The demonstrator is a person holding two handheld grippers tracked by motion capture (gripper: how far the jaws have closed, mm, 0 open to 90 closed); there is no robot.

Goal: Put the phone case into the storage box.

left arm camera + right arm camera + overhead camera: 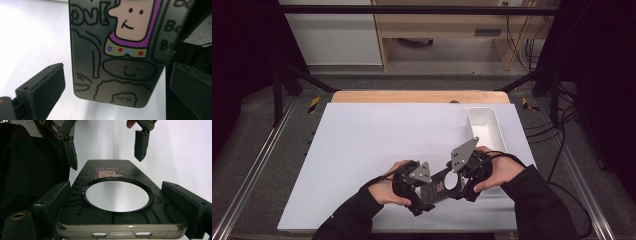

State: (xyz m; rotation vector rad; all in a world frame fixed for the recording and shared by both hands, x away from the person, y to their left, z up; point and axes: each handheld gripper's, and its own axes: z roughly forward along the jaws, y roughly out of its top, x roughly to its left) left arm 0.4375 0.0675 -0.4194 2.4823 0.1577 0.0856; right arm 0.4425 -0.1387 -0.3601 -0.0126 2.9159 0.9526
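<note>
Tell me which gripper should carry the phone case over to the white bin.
Right, probably. The right gripper already clamps the phone case by both side edges, and it sits nearer the white bin. The left gripper is open, its jaws apart on either side of the case's far end.

A white counter (362, 150) with a wooden edge (412, 96) at its far side. A white, empty bin (486, 127) stands near the far right corner. Beyond are a grey floor (452, 50), cables (522, 45) and wooden furniture (437, 22).
</note>
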